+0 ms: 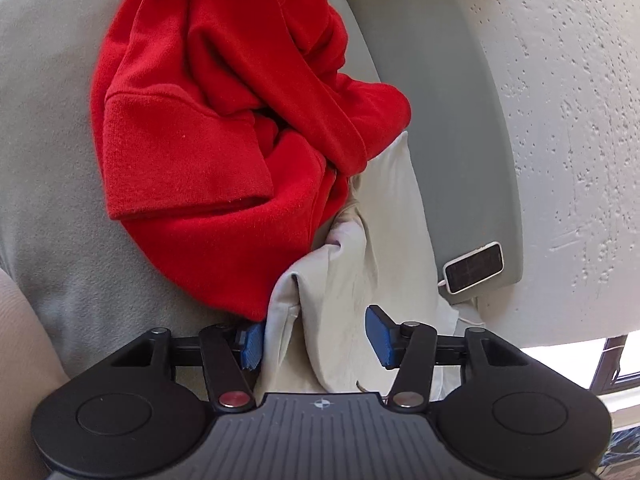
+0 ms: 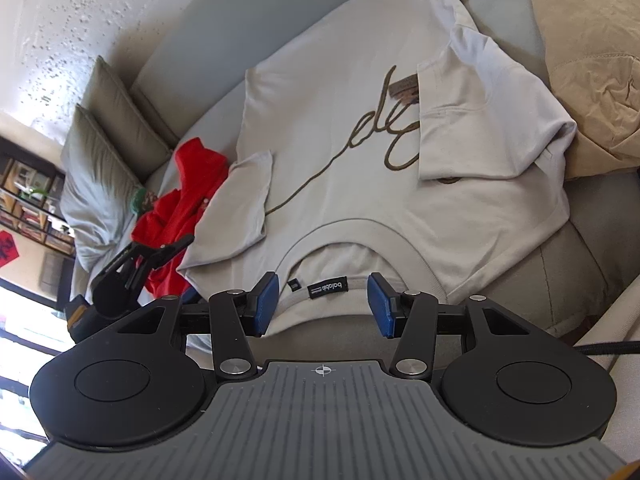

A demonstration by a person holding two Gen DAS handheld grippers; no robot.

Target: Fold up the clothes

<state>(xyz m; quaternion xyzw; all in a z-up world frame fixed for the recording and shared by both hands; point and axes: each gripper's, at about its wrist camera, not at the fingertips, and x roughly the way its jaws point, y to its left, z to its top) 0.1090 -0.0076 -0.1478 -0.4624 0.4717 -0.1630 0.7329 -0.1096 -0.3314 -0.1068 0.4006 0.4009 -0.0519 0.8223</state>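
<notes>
An off-white t-shirt [image 2: 340, 168] with a brown script print lies flat on the grey sofa [image 2: 208, 40]. One sleeve is folded in over the chest. Its collar [image 2: 320, 300], with a black label, sits between the blue pads of my right gripper [image 2: 323, 305], which is open and does not pinch it. My left gripper [image 1: 316, 340] is open over the shirt's edge [image 1: 344, 280], and loose fabric lies between its pads [image 1: 253, 345]. A crumpled red sweater [image 1: 208, 128] touches that edge. From the right wrist view, the left gripper [image 2: 176, 256] is beside the red sweater [image 2: 180, 200].
A phone on a white cable [image 1: 472, 268] lies at the sofa's back edge by the textured wall [image 1: 560, 120]. Grey cushions [image 2: 100, 152] lean at the far end. A tan blanket [image 2: 592, 60] is piled beside the shirt. A bookshelf [image 2: 28, 200] stands beyond.
</notes>
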